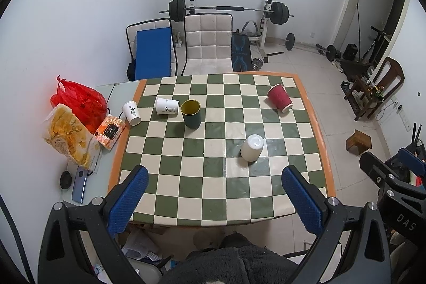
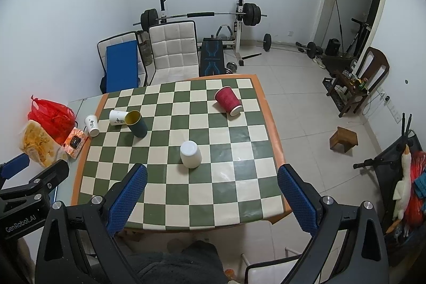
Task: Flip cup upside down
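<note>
On the checkered table (image 1: 213, 190) (image 2: 202, 206) a dark green cup with a yellow inside (image 1: 190, 114) (image 2: 136, 123) stands upright, mouth up. A white cup (image 1: 252, 147) (image 2: 189, 153) stands upside down near the middle. A red ribbed cup (image 1: 279, 98) (image 2: 228, 101) is upside down at the far right. A white printed cup (image 1: 166, 106) (image 2: 117, 117) lies on its side beside the green one. Another white printed cup (image 1: 131, 113) (image 2: 91, 125) stands upside down at the left edge. My left gripper (image 1: 215, 200) and right gripper (image 2: 211, 197) are open and empty above the near edge.
At the table's left side lie a red bag (image 1: 78, 101), a yellow snack bag (image 1: 68, 136), an orange packet (image 1: 110, 132) and a phone (image 1: 80, 184). Chairs (image 1: 207, 44) and a barbell rack (image 1: 229, 9) stand behind. A small wooden stool (image 2: 343, 139) is on the floor at right.
</note>
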{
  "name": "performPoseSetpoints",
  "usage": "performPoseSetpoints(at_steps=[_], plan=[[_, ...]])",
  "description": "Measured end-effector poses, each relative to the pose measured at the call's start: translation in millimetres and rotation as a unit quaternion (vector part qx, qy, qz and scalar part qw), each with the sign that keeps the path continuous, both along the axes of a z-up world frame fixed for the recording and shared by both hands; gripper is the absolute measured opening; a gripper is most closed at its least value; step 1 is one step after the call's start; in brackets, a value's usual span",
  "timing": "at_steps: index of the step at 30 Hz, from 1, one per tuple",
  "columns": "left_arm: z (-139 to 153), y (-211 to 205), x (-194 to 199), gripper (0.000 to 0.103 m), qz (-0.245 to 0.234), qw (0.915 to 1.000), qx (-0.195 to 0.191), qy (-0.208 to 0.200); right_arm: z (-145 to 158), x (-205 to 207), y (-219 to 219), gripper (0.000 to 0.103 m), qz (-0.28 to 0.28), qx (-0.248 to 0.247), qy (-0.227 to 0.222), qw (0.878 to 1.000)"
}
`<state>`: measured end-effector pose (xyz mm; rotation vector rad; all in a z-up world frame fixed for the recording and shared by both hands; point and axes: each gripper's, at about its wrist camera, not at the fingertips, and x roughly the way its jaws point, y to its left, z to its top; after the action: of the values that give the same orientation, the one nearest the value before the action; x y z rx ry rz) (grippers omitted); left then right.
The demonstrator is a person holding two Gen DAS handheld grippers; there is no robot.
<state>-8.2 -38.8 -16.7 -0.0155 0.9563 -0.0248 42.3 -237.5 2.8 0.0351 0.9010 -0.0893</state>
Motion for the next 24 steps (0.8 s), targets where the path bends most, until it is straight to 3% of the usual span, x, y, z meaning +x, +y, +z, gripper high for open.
performPoseSetpoints(at_steps=[24], plan=[[3.2, 0.4, -3.6, 0.103, 0.007, 1.0, -0.001, 0.002, -2.6, 5.3, 3.5, 0.1, 0.02, 0.003, 0.0, 1.0]])
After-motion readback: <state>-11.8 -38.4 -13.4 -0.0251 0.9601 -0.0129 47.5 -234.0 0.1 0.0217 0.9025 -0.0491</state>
